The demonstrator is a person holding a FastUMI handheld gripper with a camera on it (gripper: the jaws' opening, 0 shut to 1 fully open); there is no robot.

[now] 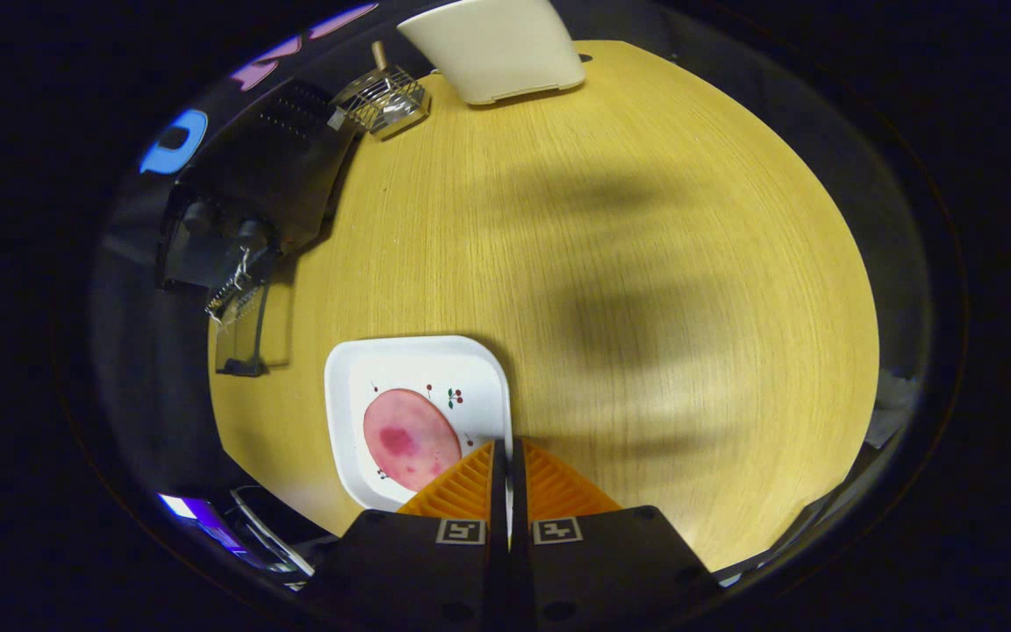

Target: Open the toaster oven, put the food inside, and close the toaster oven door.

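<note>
Jaws narrow, nearly closed, only a thin slit between them, nothing held; gripper (506, 452) sits over the right rim of the white plate (356, 386). Pink round slice of food (409, 439) lies on the plate, just left of the fingertips, apart from them. Toaster oven (268, 184) is at the far left of the wood counter (646, 263), well apart from the plate, dark and on its side in this view

Door looks dropped open: a dark glassy panel (247, 338) lies flat on the counter in front of the oven, so step in hand is likely picking up the food. To do it well: spread the jaws first, shift left so the slice sits between them, come in low and flat along the plate, pinch the edge of the slice gently since it looks soft and thin, then lift clear of the plate rim before carrying toward the oven mouth

Hard to tell:
- oven interior, rack and handle: too dark, smeared by the lens
- shiny metal bit at the oven front, can't say what it is
- whether the panel is really the door, not sure
- near edge of the plate is hidden behind the fingers
- wire basket thing with a wooden handle (383, 96) and a cream curved object (497, 48) at the far end, latter cut off on top
</note>
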